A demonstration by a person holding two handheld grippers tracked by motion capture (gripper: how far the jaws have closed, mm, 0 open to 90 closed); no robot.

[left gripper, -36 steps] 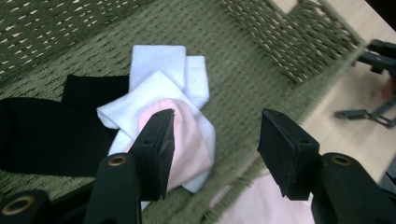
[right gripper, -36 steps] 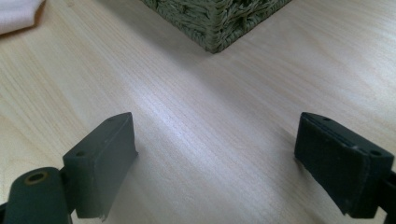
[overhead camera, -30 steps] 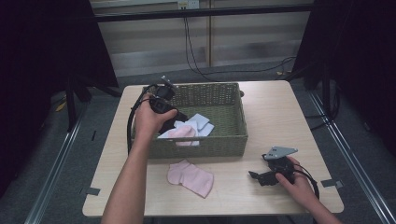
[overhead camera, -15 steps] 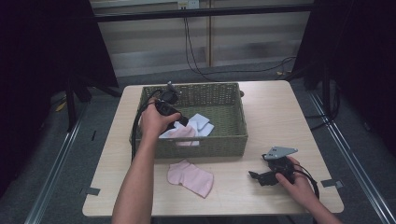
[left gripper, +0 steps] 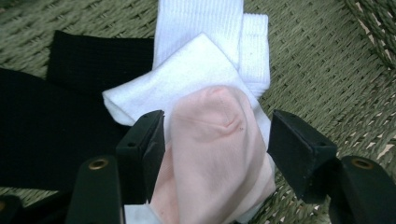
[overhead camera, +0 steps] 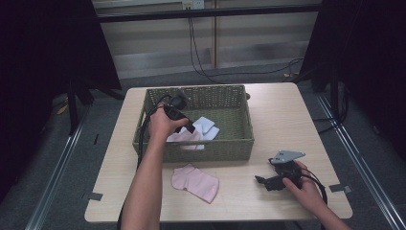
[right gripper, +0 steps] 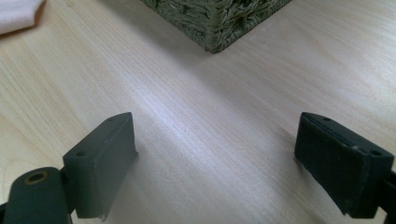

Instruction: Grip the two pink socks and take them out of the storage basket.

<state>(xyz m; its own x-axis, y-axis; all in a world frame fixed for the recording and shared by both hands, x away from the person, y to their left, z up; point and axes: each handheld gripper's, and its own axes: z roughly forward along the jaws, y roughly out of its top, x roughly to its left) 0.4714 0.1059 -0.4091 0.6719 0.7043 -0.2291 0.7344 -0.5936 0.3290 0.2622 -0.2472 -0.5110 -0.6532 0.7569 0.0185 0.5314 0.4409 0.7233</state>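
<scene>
Release step: my left gripper (left gripper: 212, 140) was down inside the green wicker basket (overhead camera: 239, 143), jaws just opening, the pink sock (left gripper: 215, 158) lying slack between them, pads no longer pressing it. It rested on a white sock (left gripper: 205, 60), with a black sock (left gripper: 56, 116) beside. My right gripper (right gripper: 215, 163) sat on the table (overhead camera: 287, 110), jaws wide and empty. A second pink sock (overhead camera: 195, 182) lay on the table just before the basket. Next, I judged: lift clear without snagging, then fetch that one.
</scene>
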